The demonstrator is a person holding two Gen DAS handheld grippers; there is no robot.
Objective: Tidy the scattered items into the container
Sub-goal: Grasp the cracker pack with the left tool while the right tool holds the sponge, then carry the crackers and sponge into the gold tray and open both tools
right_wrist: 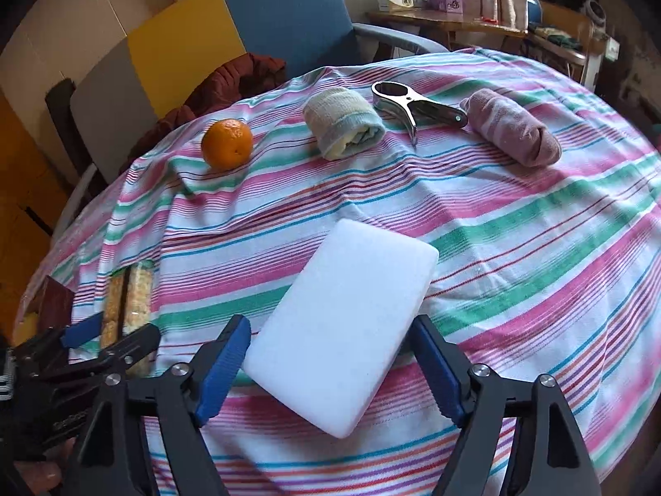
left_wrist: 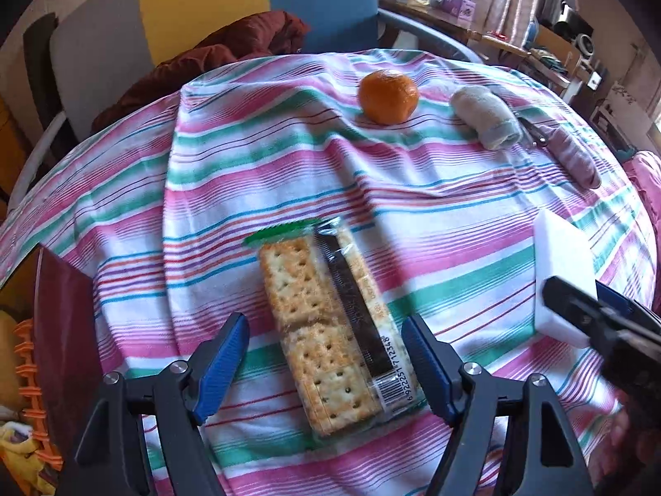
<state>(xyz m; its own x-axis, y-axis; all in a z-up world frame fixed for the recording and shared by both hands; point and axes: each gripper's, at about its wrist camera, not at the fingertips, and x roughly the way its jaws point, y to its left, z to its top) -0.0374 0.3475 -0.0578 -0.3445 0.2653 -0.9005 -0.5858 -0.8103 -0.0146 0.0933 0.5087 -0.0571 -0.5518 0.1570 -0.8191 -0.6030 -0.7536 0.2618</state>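
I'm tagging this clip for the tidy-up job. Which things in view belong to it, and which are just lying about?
Belongs to the job:
cracker packet
white sponge block
orange
cream rolled cloth
pink rolled sock
metal clip
orange basket
left tool and right tool, both open

Just lying about:
striped tablecloth
blue chair
dark red garment
cluttered side table

Between the left gripper (left_wrist: pixel 326 347) fingers, the cracker pack (left_wrist: pixel 326 326) shows a barcode number: 6922251712348. Other print is unreadable.
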